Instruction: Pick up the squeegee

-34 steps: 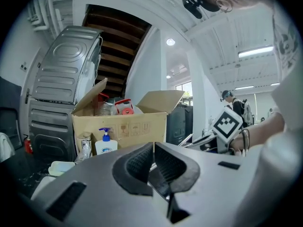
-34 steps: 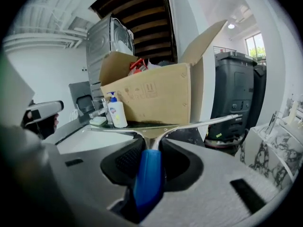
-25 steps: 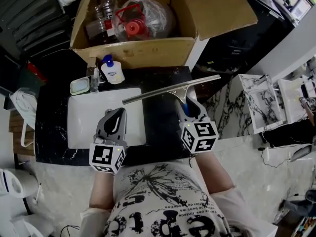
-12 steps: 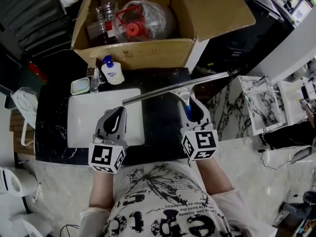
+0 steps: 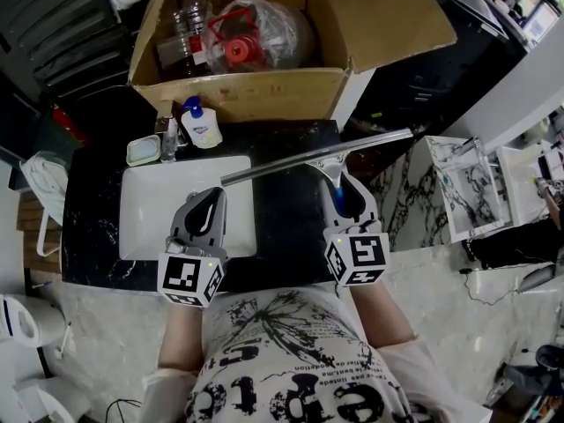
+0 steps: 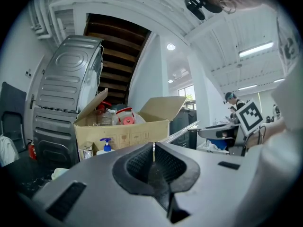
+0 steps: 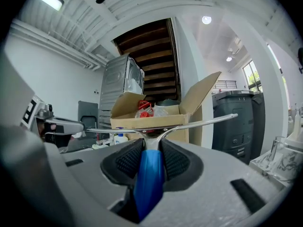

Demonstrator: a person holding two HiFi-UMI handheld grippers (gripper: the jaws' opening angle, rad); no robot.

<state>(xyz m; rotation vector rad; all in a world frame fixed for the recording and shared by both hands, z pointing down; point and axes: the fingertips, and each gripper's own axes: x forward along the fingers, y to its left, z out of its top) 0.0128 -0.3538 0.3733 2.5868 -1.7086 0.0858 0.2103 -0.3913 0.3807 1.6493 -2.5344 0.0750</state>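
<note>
The squeegee has a long metal blade and a blue handle. My right gripper is shut on that blue handle and holds the squeegee in the air above the black counter, blade stretching left and right. In the right gripper view the blade spans the frame in front of the cardboard box. My left gripper hovers over the white sink, jaws closed together with nothing between them.
An open cardboard box with bottles and a red-capped bag stands behind the sink. A soap dispenser and a soap dish sit at the sink's back edge. A marble stand is at the right.
The right gripper has lifted the squeegee a little, and the blade's right end has swung slightly farther out. The left gripper has stayed in place.
</note>
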